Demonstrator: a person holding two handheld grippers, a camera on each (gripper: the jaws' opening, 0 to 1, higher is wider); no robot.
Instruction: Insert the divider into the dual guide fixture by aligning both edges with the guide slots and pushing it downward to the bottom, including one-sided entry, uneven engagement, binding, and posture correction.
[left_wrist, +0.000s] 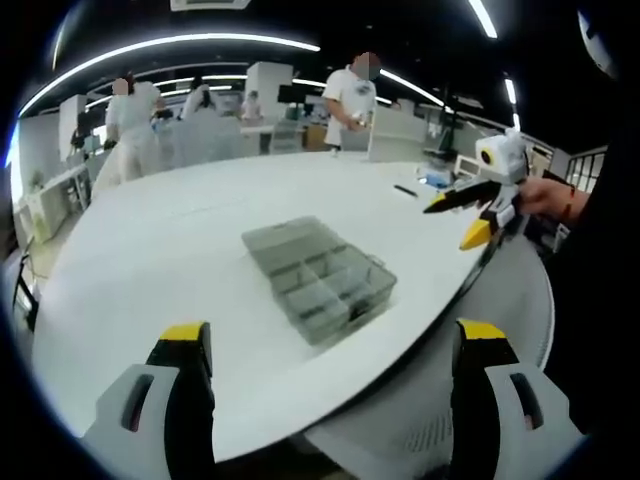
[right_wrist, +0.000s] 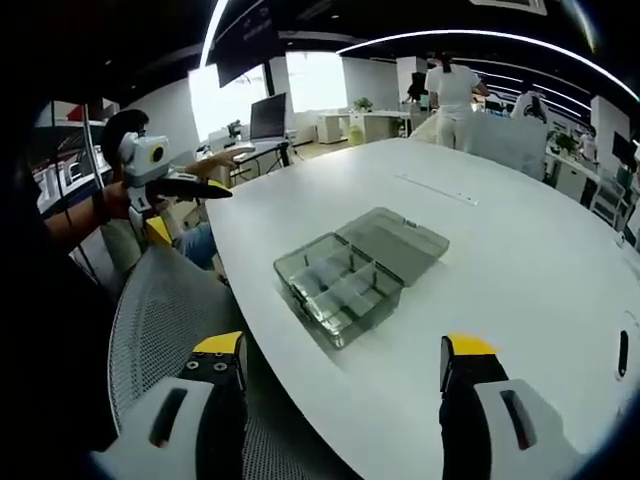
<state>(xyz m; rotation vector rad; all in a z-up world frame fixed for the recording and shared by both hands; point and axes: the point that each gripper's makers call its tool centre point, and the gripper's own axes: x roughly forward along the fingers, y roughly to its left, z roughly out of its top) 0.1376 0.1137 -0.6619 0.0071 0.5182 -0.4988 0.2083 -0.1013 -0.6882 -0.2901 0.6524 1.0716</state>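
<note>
A clear plastic compartment box (left_wrist: 318, 280), its lid swung open flat beside it, sits on a white counter (left_wrist: 150, 240) near the rounded edge. Thin partitions divide its tray into small cells; whether a loose divider lies among them cannot be told. In the left gripper view, the left hand-held gripper (left_wrist: 330, 345) hangs over the counter's edge with its yellow-tipped jaws spread wide and nothing between them, while the right hand-held gripper (left_wrist: 468, 215) shows at the far right, gripped by a hand (left_wrist: 545, 197). The right gripper view shows that gripper's own jaws equally wide and empty, the box (right_wrist: 352, 272) lying ahead of them. A grey mesh chair (right_wrist: 165, 310) stands just beside the counter. People in white (left_wrist: 352, 100) stand in the background.
</note>
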